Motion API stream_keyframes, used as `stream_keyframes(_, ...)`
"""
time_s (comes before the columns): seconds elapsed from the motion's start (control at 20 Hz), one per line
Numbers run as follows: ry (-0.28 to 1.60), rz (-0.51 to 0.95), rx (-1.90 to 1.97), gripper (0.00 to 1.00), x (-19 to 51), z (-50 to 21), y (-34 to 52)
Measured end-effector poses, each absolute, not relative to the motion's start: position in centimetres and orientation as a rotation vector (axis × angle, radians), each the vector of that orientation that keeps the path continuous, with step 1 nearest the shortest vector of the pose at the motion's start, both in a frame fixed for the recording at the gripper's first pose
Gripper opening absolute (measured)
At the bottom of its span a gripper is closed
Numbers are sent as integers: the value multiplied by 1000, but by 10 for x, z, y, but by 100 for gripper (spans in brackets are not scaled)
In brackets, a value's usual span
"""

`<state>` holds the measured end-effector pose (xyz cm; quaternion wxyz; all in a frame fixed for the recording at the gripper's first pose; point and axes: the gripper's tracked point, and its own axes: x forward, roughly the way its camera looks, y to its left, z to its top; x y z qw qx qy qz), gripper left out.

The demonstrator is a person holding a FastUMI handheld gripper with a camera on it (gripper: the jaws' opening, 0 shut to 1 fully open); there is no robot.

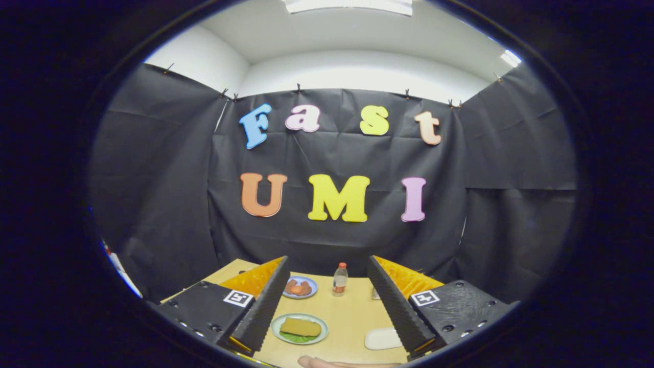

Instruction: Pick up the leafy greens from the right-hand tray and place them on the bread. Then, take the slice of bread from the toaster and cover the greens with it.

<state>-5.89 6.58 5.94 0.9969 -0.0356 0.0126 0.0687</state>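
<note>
Bread [300, 326] already covers greens [292, 337] on the plate [280, 321], so the sandwich looks finished; my fingers [327, 306] hang wide open above the surface [347, 312], holding nothing.

Black cloth wall [337, 168] hangs in creased panels on three sides of booth, clipped along top edge. White room walls [357, 76] rise behind cloth. White ceiling [352, 36] overhead, bright light panel [347, 5] at centre, smaller light [511, 58] off to one side. Pale wooden table [352, 319] stands against rear cloth.
</note>
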Motion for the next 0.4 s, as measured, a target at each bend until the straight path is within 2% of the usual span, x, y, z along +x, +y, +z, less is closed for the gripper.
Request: stream_keyframes(0.4, 0, 27, -113, 95, -53, 66, 58)
